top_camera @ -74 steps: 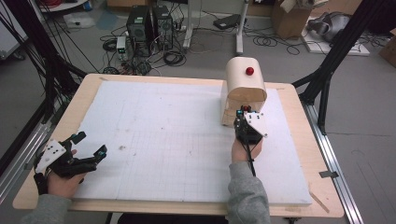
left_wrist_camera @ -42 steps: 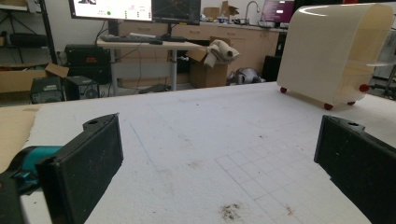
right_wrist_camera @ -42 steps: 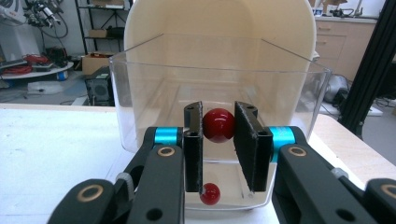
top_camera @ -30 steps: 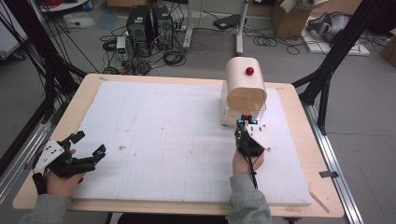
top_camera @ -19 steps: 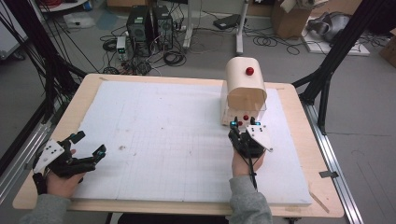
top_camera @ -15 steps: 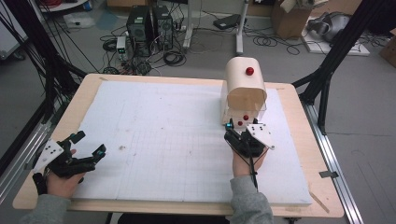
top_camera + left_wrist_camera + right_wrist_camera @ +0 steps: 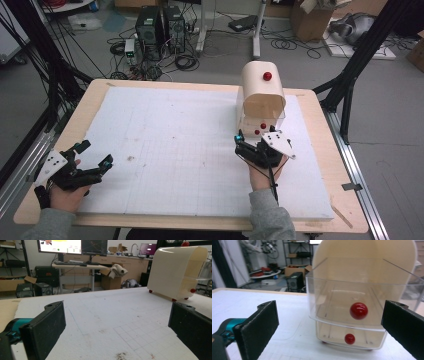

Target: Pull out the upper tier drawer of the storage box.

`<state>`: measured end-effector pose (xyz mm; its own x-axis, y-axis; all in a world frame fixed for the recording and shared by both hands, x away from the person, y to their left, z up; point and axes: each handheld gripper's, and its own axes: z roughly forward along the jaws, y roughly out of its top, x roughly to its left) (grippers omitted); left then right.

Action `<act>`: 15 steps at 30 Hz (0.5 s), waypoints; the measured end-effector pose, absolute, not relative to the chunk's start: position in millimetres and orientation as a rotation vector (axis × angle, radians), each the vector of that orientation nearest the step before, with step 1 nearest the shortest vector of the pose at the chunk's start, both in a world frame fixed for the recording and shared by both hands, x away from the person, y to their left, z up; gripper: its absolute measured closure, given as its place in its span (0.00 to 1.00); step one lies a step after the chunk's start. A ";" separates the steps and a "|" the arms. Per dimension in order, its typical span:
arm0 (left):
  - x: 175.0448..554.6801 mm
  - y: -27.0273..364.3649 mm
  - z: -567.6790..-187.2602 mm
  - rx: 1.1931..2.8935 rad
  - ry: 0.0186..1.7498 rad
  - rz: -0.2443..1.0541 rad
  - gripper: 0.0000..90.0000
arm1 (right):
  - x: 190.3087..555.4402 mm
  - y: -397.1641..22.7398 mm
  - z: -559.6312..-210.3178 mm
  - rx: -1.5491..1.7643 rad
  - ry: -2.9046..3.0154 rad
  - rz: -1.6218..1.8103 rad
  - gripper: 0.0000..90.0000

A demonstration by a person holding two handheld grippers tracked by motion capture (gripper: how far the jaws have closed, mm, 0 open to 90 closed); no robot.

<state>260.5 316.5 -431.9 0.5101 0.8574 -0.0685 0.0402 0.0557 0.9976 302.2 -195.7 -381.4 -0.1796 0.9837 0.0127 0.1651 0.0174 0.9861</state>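
Right gripper view: a clear plastic upper drawer with a round red knob stands pulled out of a cream round-topped wooden drawer box, straight ahead of the right gripper. The knob sits between the two black jaws' lines but farther off, nearer the right-hand one, untouched. Jaws have just been opening and now stand wide apart, nothing between the pads. A lower drawer with a smaller-looking red knob lies pushed in beneath.

Judgement: the pull on the upper drawer looks finished and the knob has been let go. Next move likely calls either for backing the gripper off, or dropping the jaws to the lower knob and centring on it before closing; the overhanging upper drawer leaves little room above it.

High view: right gripper just in front of the box; left gripper well away at the table's near left corner, jaws spread, empty, resting over the white foam board.

Hard to tell: whether the drawers hold anything, since the plastic glares; the box's right side is cut off; the drawer's right wall is blocked by the jaw.
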 end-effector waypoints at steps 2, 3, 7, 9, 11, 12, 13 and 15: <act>260.4 316.7 -432.1 1.387 0.855 0.750 0.02 | 301.2 -196.9 -381.2 1.228 1.477 1.260 0.00; 260.3 316.8 -432.0 1.387 0.856 0.750 0.02 | 299.2 -200.1 -380.8 1.209 1.498 1.276 0.00; 260.0 316.0 -432.1 1.394 0.856 0.742 0.02 | 294.7 -212.0 -379.3 1.172 1.576 1.357 0.00; 258.6 314.1 -431.2 1.392 0.849 0.730 0.02 | 290.3 -219.0 -377.8 1.123 1.629 1.388 0.00; 256.7 311.0 -429.5 1.394 0.834 0.723 0.02 | 286.0 -227.0 -376.7 1.068 1.690 1.431 0.00; 255.9 309.9 -428.8 1.399 0.827 0.721 0.02 | 283.7 -231.1 -376.4 1.036 1.706 1.433 0.00; 255.2 308.3 -428.3 1.398 0.823 0.717 0.02 | 281.0 -235.3 -376.3 1.008 1.725 1.443 0.00; 254.0 306.0 -427.6 1.405 0.814 0.711 0.02 | 276.9 -245.1 -376.7 0.970 1.750 1.451 0.00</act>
